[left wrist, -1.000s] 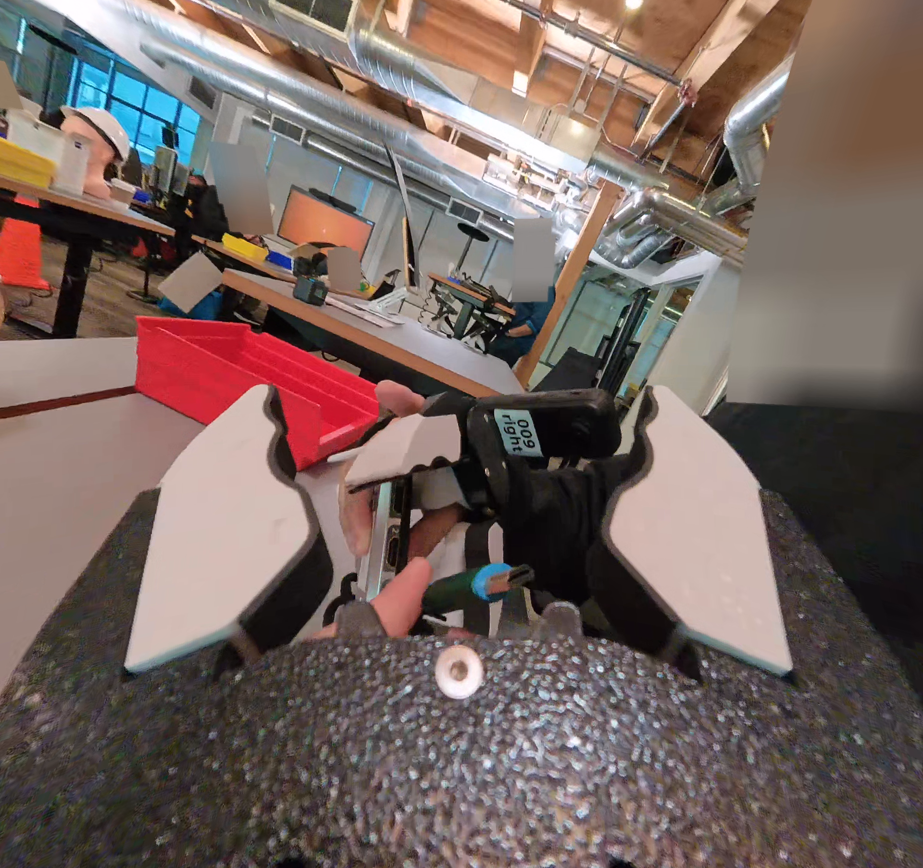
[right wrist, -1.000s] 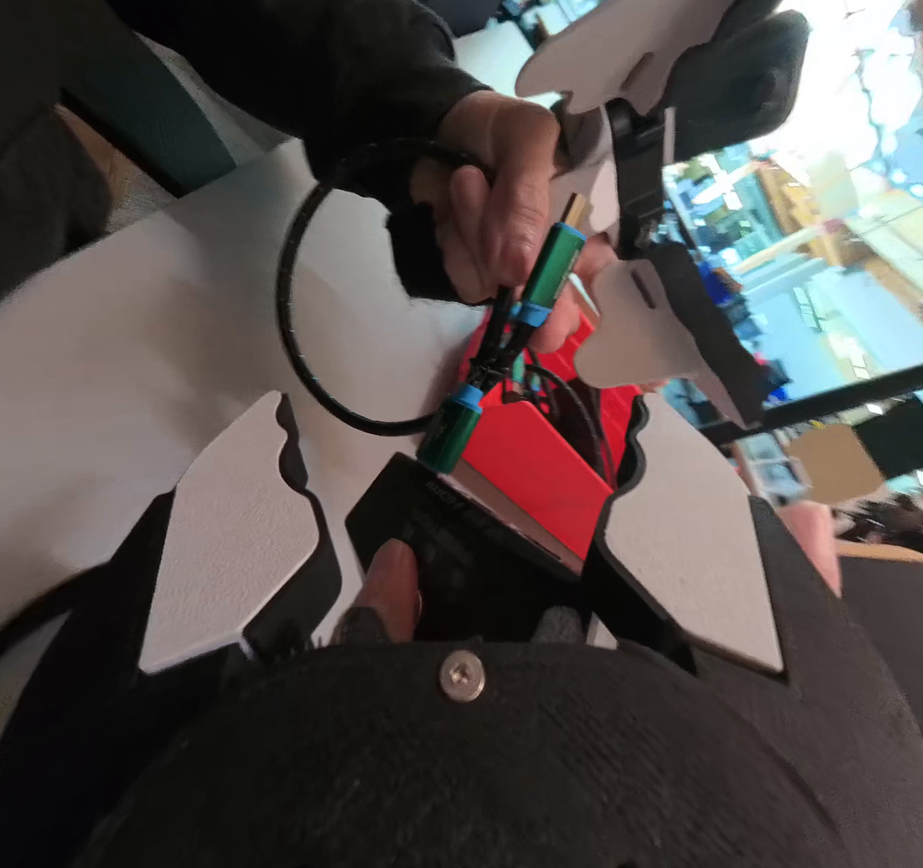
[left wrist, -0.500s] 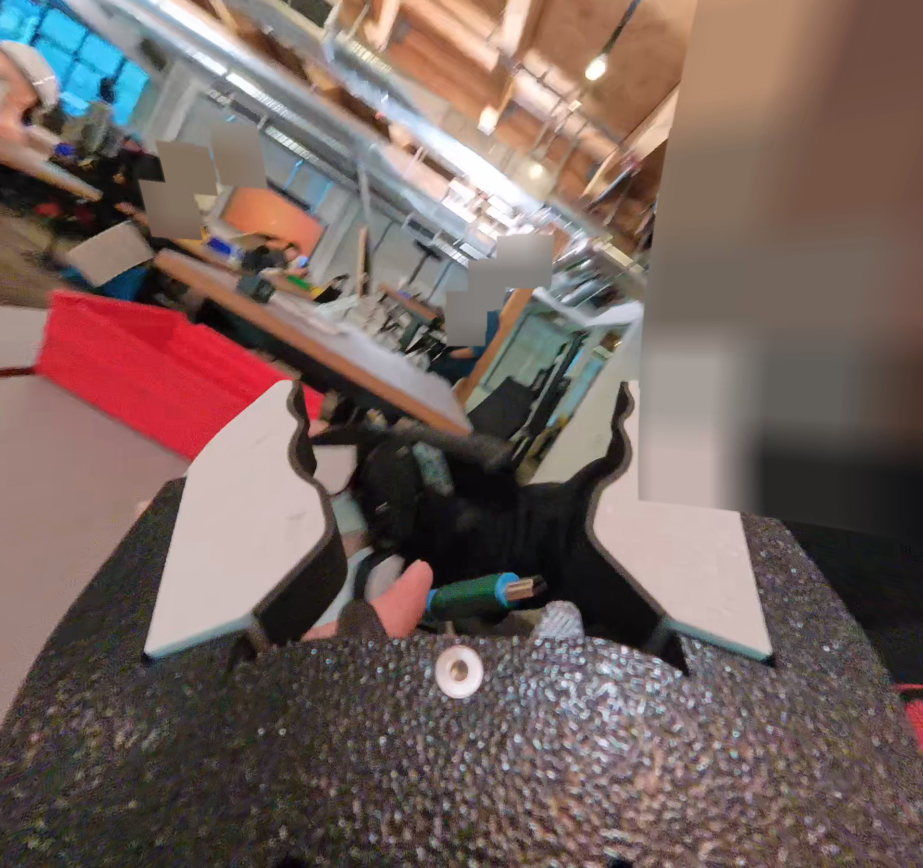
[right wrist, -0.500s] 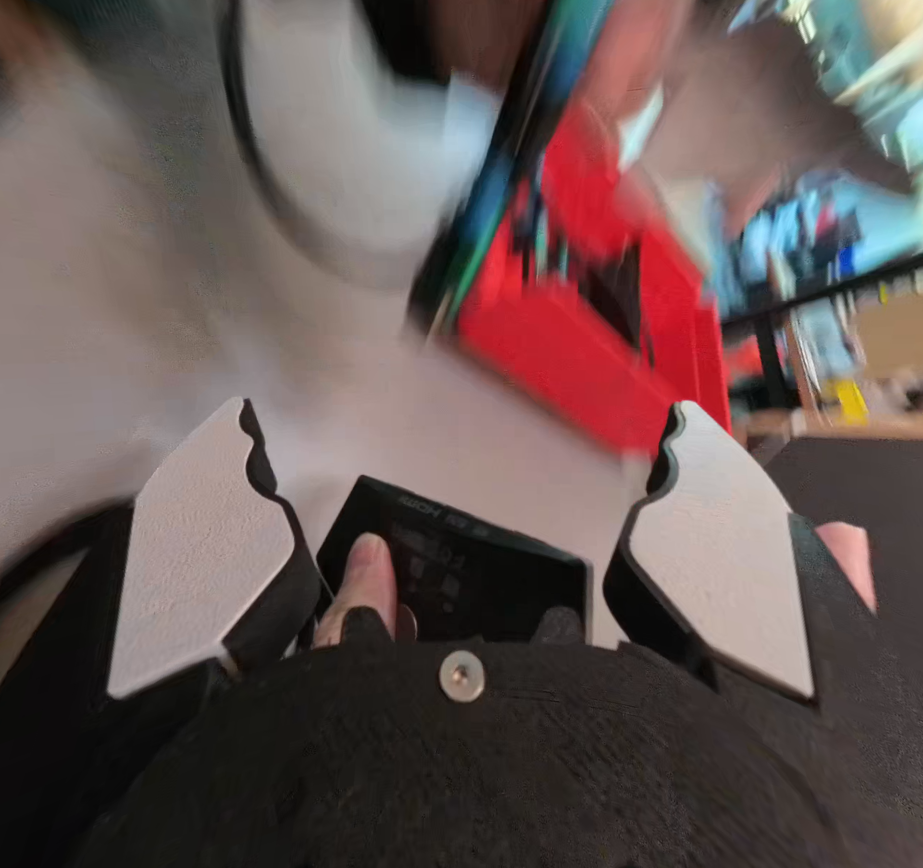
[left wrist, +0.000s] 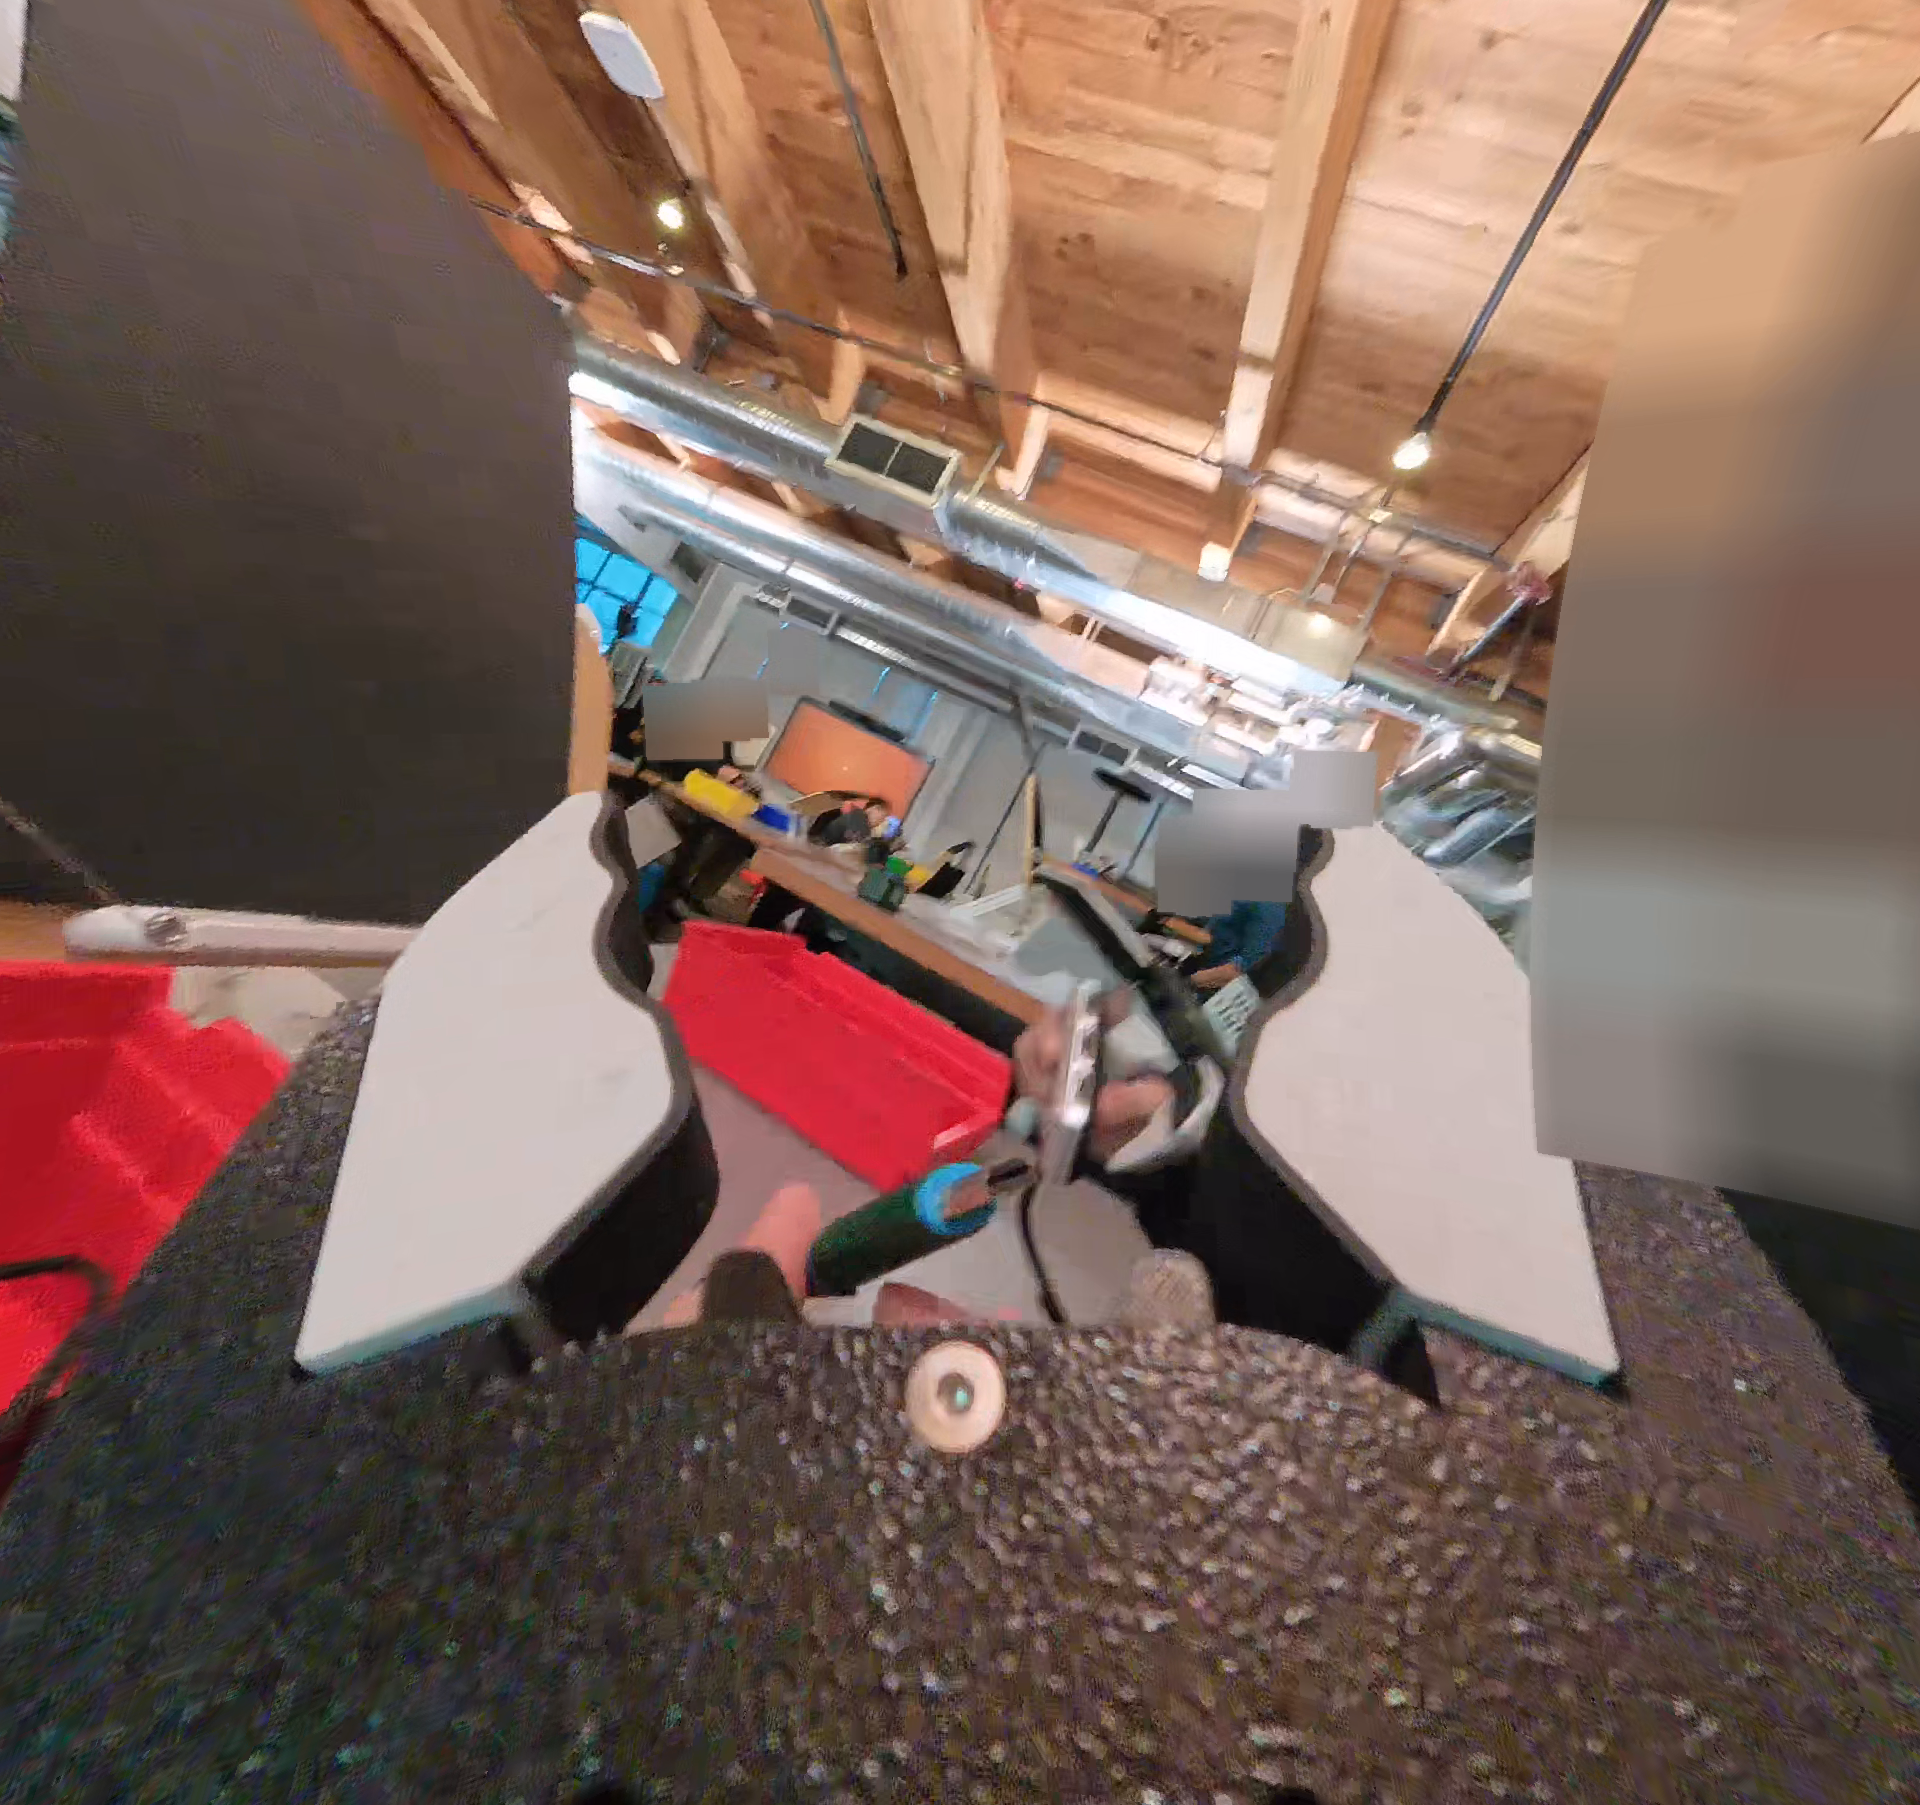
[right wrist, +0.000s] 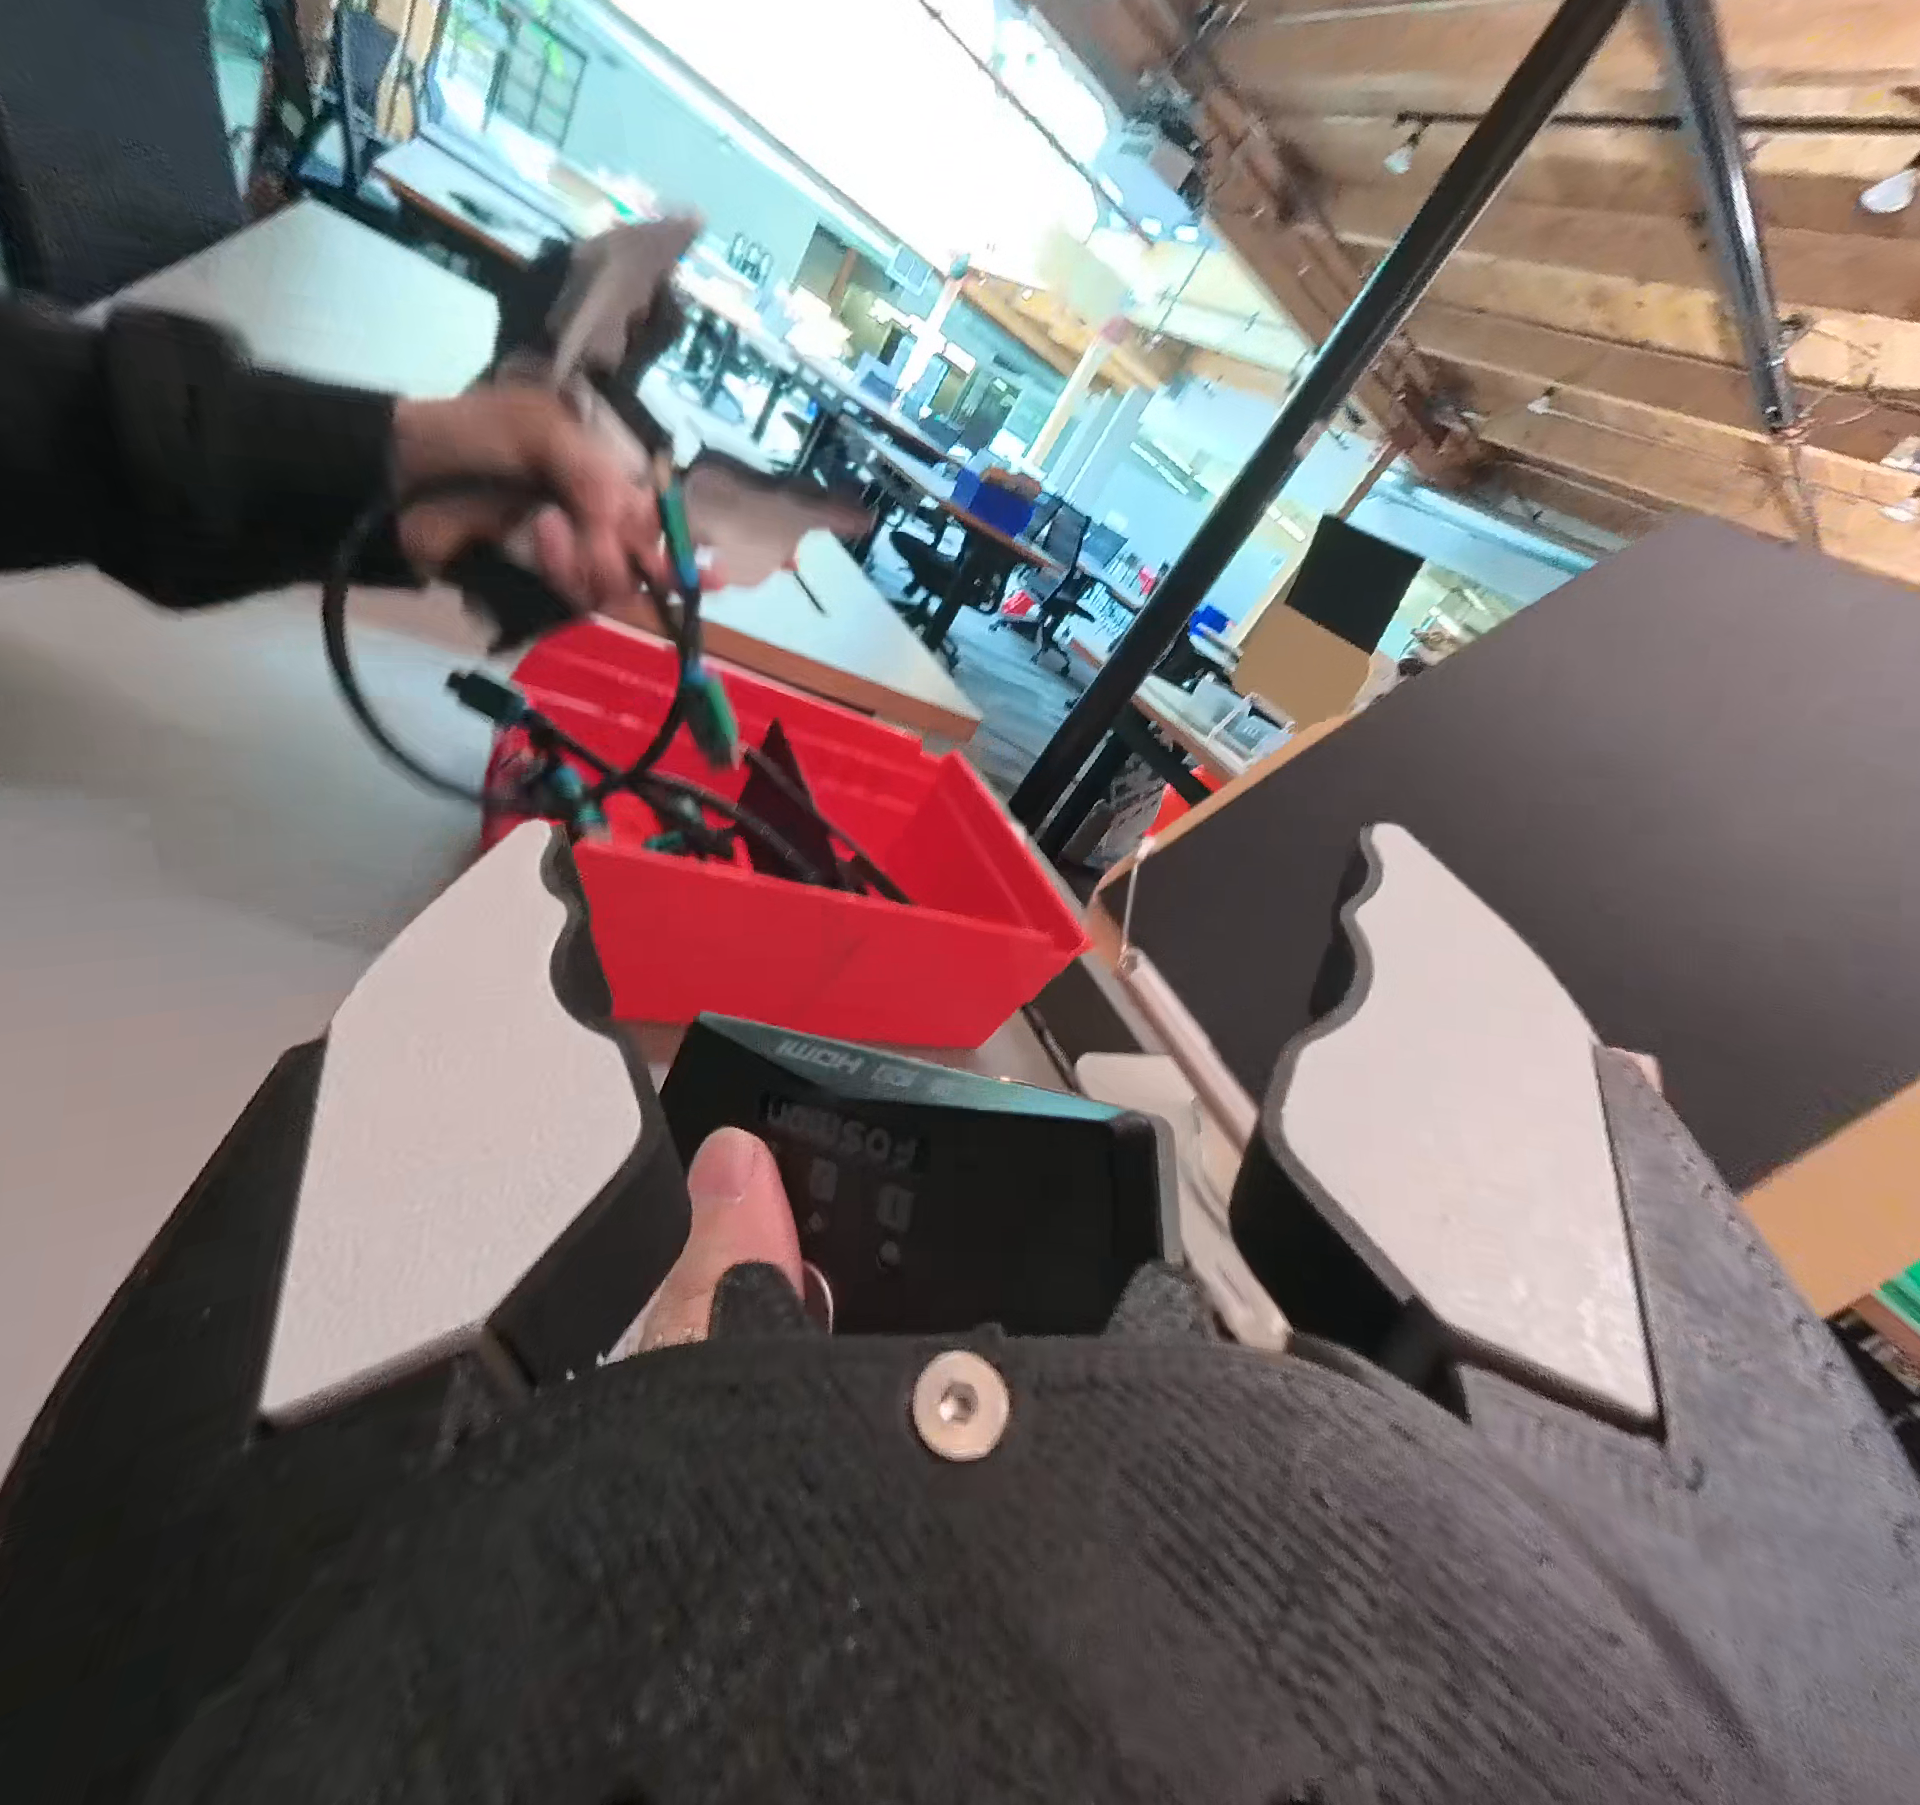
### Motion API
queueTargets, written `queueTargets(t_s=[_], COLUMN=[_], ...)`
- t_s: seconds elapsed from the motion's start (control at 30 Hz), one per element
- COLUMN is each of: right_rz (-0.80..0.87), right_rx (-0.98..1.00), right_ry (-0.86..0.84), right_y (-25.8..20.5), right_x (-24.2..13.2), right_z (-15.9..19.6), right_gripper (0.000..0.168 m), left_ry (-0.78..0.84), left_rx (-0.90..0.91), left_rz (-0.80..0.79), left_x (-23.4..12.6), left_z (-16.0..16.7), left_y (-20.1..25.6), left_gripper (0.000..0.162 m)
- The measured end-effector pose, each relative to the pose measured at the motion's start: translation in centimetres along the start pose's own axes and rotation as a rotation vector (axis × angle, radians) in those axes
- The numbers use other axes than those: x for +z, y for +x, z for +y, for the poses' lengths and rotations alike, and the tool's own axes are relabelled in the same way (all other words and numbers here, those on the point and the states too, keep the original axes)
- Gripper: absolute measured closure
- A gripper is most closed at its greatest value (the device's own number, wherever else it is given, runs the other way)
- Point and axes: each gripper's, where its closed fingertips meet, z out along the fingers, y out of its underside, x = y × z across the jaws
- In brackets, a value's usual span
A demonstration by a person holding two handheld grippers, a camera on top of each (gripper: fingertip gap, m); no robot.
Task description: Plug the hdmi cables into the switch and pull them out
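In the right wrist view my right gripper (right wrist: 956,841) is open. A thumb (right wrist: 738,1205) behind its fingers holds the black HDMI switch (right wrist: 935,1194), which has no cable in it. Farther left, a hand holds my left gripper (right wrist: 613,301) and a black HDMI cable (right wrist: 343,675). One green plug (right wrist: 681,529) is at the hand and the other green plug (right wrist: 712,716) dangles over the red bin (right wrist: 831,945). In the left wrist view my left gripper (left wrist: 956,825) is open. A thumb holds the green plug (left wrist: 904,1225) behind its fingers, pointing at the edge-on switch (left wrist: 1075,1080).
The red bin holds several more cables and stands on the white table (right wrist: 156,872). It also shows in the left wrist view (left wrist: 831,1038). A black board (right wrist: 1558,872) and a black pole (right wrist: 1299,405) stand to the right. Desks fill the room behind.
One second ago a green plug sat in the switch. Now it is out, and the left hand has moved away to the left with the cable. Both views swung upward.
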Motion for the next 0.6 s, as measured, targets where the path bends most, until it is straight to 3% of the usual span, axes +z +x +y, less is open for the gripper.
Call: queueTargets(t_s=[0.03, 0.1, 0.17, 0.27, 0.37, 0.47, 0.6], right_rz=[0.016, 0.039, 0.073, 0.145, 0.294, 0.406, 0.54], right_rx=[0.0, 0.002, 0.004, -0.002, 0.014, 0.026, -0.028], right_ry=[0.012, 0.025, 0.041, 0.083, 0.122, 0.225, 0.331], right_y=[0.6, 1.8, 3.3, 6.2, 10.6, 14.7, 19.4], right_x=[0.4, 1.4, 2.6, 5.0, 8.1, 11.2, 14.8], right_z=[-1.0, -3.1, -5.0, -7.8, -10.5, -14.4, -19.8], right_gripper=[0.036, 0.04, 0.046, 0.052, 0.053, 0.052, 0.05], left_ry=[-0.053, -0.216, -0.407, -0.462, -0.479, -0.398, -0.266], left_rx=[0.043, 0.136, 0.344, 0.772, 1.017, 1.097, 1.122], left_rz=[-0.064, -0.23, -0.466, -0.814, -0.938, -1.039, -1.023], left_x=[-0.1, -0.3, -1.7, -3.8, -4.8, -6.0, -7.6], left_z=[1.1, 3.3, 4.4, 0.6, -2.9, -6.8, -9.7], left_y=[-1.5, -4.6, -8.3, -11.8, -12.5, -11.4, -9.3], left_gripper=[0.045, 0.05, 0.052, 0.073, 0.07, 0.063, 0.065])
